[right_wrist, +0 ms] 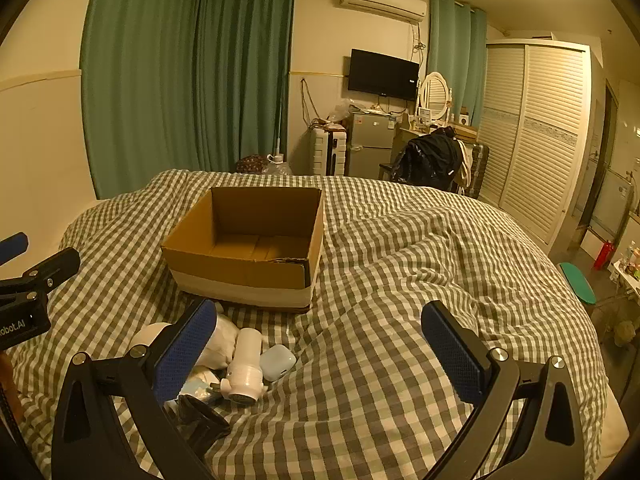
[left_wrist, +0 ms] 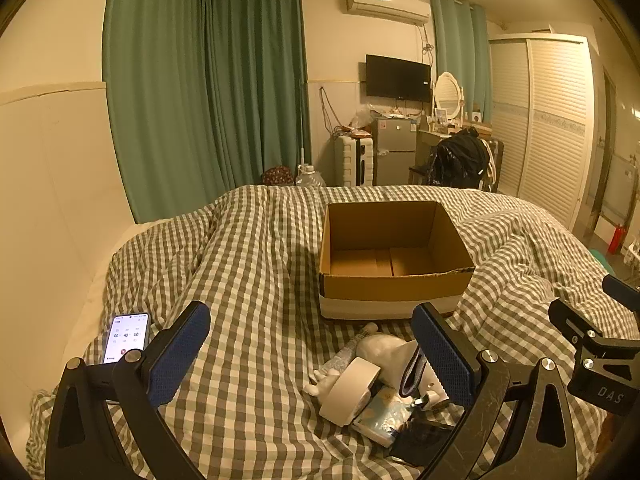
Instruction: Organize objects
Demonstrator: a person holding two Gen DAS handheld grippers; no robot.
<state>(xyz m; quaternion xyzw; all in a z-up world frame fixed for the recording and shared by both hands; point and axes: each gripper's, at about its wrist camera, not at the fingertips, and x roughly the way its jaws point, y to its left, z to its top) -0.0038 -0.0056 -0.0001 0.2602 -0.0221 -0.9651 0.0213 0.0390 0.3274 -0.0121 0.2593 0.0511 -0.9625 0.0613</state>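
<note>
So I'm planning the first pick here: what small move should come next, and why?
Probably lower the left gripper onto the tape roll. Both grippers are open and hold nothing, the cardboard box shows nothing inside, and the roll lies on top of the pile just before the box.

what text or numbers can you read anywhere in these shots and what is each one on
"00 40 00": phone screen on the bed, apparently a timer.
"DAS": black mount of the right gripper, in the left wrist view.
"obot.AI", start cut off: left gripper body, in the right wrist view.
Air conditioner label and tissue pack print: too blurred to read.
</note>
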